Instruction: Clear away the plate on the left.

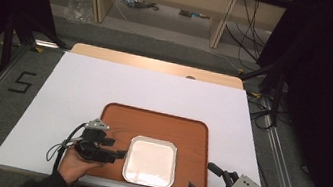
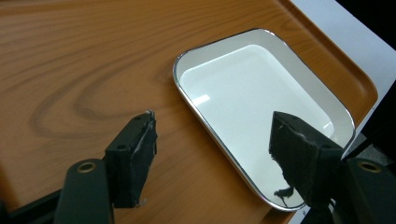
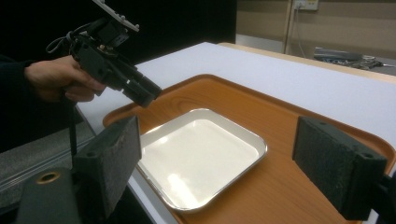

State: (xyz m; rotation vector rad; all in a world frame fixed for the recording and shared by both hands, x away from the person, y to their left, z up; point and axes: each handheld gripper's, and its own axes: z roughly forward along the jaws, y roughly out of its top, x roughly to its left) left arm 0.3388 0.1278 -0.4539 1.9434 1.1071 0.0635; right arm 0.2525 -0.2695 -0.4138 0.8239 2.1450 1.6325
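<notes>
Wood-grain brown is the colour of the tray [image 1: 197, 139], which is taken here as the landmark; it is laid on a white sheet [image 1: 105, 84] covering the table. On the tray's near part, close to its front rim, a white enamel dish [image 1: 151, 162] with a thin metal-coloured rim is set flat and upright, and nothing is seen inside it.

Just off the tray's near left corner the left gripper [image 1: 117, 154] is held, aimed toward the dish's left edge. In the left gripper view its jaws are seen spread wide, one pad [image 2: 140, 154] over bare tray wood and the other hanging over the dish's near corner, with nothing pinched between them. Beyond the tray's near right corner, past the table's front edge, the right gripper [image 1: 205, 179] is held with its jaws also spread apart and empty; the dish is framed between them in the right gripper view, well short of contact.

The dish is judged to be already placed on the tray and let go, so the setting-down appears done; what is left seems to be only a withdrawal of the left gripper, or a fresh grasp if the dish is to go elsewhere.

Beyond the tray's far rim only bare white sheet and the table's wooden back edge [image 1: 159, 64] are seen.
</notes>
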